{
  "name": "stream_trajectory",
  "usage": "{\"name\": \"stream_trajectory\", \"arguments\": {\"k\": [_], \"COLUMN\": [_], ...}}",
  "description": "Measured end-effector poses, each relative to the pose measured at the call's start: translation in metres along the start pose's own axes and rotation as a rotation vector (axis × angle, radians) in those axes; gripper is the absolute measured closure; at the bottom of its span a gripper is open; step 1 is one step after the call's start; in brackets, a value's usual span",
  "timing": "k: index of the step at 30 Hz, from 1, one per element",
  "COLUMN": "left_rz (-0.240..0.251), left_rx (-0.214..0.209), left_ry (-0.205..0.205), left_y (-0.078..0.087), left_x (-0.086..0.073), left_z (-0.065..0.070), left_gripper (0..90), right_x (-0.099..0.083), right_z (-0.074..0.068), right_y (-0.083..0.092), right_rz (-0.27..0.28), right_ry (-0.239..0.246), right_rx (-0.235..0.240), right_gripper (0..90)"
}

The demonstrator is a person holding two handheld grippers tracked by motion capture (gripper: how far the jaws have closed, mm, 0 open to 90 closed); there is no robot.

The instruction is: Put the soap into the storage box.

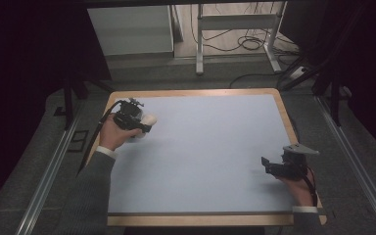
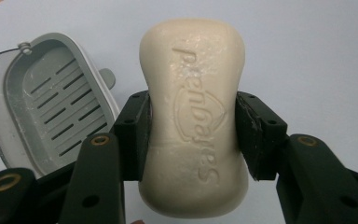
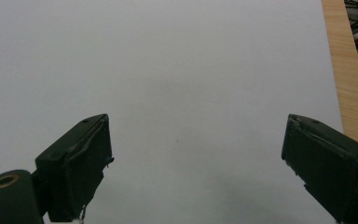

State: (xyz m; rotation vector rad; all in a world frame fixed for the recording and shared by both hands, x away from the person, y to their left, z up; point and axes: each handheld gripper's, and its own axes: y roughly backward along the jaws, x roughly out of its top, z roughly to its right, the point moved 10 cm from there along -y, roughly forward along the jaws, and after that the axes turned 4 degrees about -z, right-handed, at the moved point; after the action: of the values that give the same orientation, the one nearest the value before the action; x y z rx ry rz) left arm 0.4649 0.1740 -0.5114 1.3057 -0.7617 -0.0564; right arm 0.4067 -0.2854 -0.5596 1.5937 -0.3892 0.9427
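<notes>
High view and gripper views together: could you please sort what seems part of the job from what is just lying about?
Likely part of the job:
- soap, clamped in the left gripper
- soap dish, open beside it
- right gripper, open over the mat

Just lying about:
- metal frame beyond the table
- cables on the floor

Left gripper (image 2: 193,135) clamped; right gripper (image 3: 196,163) apparently idle, spread.

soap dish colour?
Grey, with a slotted floor; the soap dish shows best in the left gripper view.
</notes>
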Motion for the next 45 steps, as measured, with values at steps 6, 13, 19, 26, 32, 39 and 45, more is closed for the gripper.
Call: {"name": "stream_trajectory", "arguments": {"k": [6,13,19,26,32,39,45], "left_rz": [-0.003,-0.004,0.009,-0.016,-0.019,-0.026,-0.039], "left_rx": [0.005,0.013,0.018,0.048,0.052,0.051,0.036], "left_ry": [0.016,0.053,0.082,0.109,0.138,0.17,0.189], "left_y": [-0.001,-0.002,0.0,-0.007,-0.012,-0.019,-0.023], "left_x": [0.002,0.003,0.004,0.002,0.004,0.001,-0.003], "left_z": [-0.008,-0.021,-0.032,-0.044,-0.052,-0.063,-0.07], "left_gripper": [49.4,49.4,49.4,49.4,49.4,49.4,49.4], "right_x": [0.0,-0.001,-0.001,-0.001,-0.002,-0.003,-0.003], "right_z": [0.0,0.001,0.002,0.002,0.003,0.004,0.004], "right_y": [0.0,0.0,-0.001,-0.001,-0.002,-0.001,-0.002], "right_rz": [-0.001,-0.002,-0.003,-0.003,-0.008,-0.007,-0.009], "right_ry": [-0.001,-0.003,-0.003,-0.003,-0.004,-0.008,-0.006], "right_rx": [-0.001,-0.004,-0.004,-0.004,-0.006,-0.008,-0.007], "right_gripper": [8.2,8.2,8.2,8.2,8.2,8.2,8.2]}}
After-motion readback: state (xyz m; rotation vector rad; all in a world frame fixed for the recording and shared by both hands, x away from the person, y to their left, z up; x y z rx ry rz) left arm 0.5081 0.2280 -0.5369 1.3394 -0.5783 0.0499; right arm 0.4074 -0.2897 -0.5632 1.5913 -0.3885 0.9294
